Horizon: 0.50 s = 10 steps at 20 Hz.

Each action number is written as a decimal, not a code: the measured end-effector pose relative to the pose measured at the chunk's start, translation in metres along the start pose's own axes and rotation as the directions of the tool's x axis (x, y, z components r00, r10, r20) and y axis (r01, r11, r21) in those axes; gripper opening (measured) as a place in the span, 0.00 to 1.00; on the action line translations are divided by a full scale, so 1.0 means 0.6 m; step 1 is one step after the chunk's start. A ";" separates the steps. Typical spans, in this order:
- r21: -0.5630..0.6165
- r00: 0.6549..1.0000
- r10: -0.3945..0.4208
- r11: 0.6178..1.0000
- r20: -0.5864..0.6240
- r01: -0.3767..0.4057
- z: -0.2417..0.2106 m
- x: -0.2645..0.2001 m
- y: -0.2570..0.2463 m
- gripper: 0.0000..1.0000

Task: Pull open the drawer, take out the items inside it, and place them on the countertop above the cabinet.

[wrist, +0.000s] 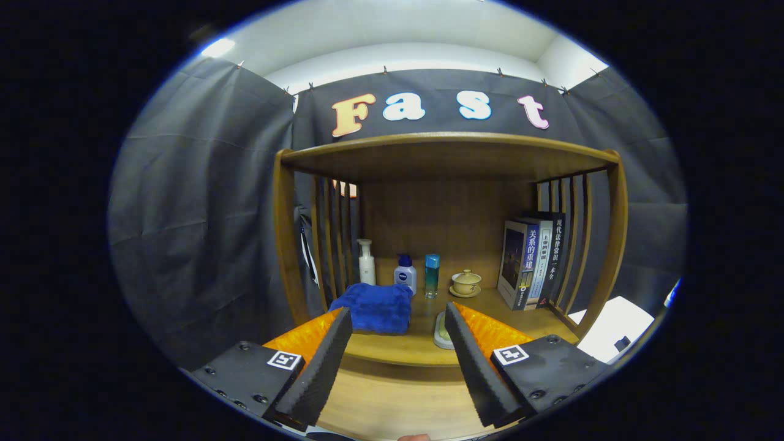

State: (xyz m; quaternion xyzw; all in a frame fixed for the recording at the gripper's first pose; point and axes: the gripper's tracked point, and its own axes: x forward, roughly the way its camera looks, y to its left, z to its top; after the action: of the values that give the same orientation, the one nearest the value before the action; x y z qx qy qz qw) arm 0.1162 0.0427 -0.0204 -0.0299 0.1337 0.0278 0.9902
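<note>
My gripper (398,318) is open, with nothing between its fingers, and hovers above the front of the wooden cabinet. Its countertop (422,343) runs just ahead of the fingertips. A folded blue towel (375,306) lies on the countertop beside the left fingertip. A small pale dish (441,331) sits on the countertop, partly hidden behind the right finger (471,361). A lighter wooden surface (392,401) lies below and between the fingers; I cannot tell whether it is the drawer.
At the back of the countertop stand a white pump bottle (367,261), a white bottle with a blue cap (405,274), a teal bottle (432,275) and a lidded cup on a saucer (466,283). Books (531,257) lean against the slatted right side. A shelf roof (447,150) spans overhead.
</note>
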 end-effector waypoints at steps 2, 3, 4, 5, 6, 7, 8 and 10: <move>-0.007 0.999 -0.008 1.000 0.049 0.008 0.013 -0.037 0.012 0.98; -0.008 0.997 -0.015 1.000 0.073 0.015 0.016 -0.056 0.016 0.98; -0.009 0.995 -0.015 1.000 0.096 0.016 0.021 -0.077 0.019 0.98; -0.016 0.994 -0.016 1.000 0.111 0.018 0.024 -0.095 0.021 0.98; -0.017 0.993 -0.022 1.000 0.118 0.024 0.025 -0.115 0.020 0.97; -0.009 0.992 -0.022 1.000 0.126 0.023 0.024 -0.136 0.023 0.97; -0.004 0.991 -0.017 1.000 0.136 0.018 0.025 -0.151 0.028 0.97; -0.007 0.986 -0.031 0.999 0.161 0.033 0.026 -0.186 0.023 0.97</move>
State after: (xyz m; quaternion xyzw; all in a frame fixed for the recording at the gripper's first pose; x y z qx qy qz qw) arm 0.0118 0.0524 0.0234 -0.0346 0.0525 0.0147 0.9979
